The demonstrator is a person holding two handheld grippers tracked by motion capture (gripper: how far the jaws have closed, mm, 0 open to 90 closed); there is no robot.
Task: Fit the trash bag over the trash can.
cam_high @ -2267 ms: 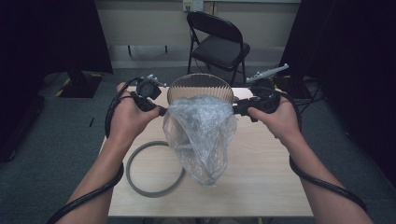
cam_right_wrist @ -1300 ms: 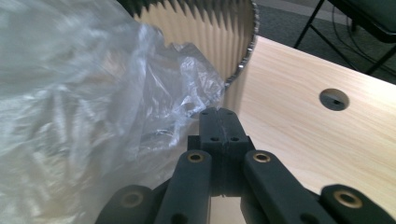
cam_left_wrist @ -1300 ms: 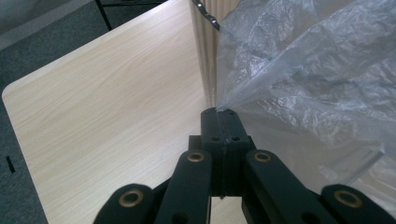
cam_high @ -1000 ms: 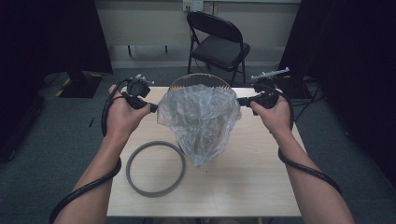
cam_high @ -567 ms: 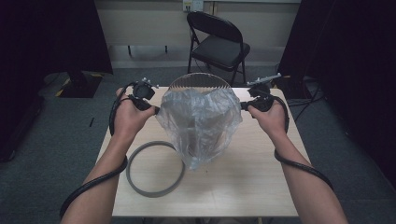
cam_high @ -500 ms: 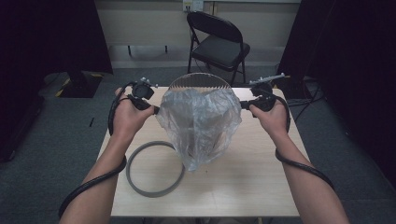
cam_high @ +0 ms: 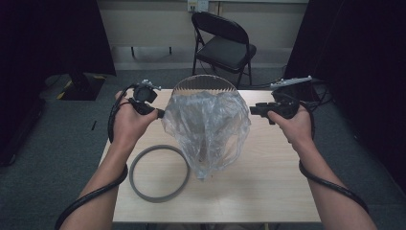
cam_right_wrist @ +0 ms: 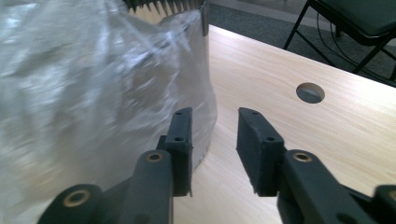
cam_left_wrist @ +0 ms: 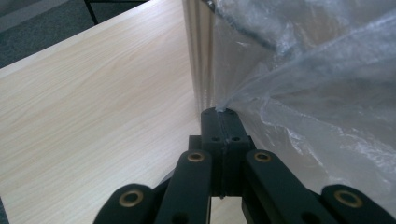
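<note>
The clear plastic bag [cam_high: 207,129] hung above the middle of the wooden counter [cam_high: 268,182], in front of a round ribbed bin [cam_high: 205,84] and just right of a grey ring [cam_high: 159,173] lying flat. The left gripper [cam_high: 159,113] had its 2 fingers [cam_left_wrist: 221,122] clamped shut on the bag's left edge. The right gripper [cam_high: 253,109] had just been opening; its 2 fingers [cam_right_wrist: 182,130] stood apart with nothing between them, just beside the bag's right side.

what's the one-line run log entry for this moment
left gripper: shut on plastic bag | right gripper: jaws just opened, nothing between them | bag: over bin | grey ring: flat on table
</note>
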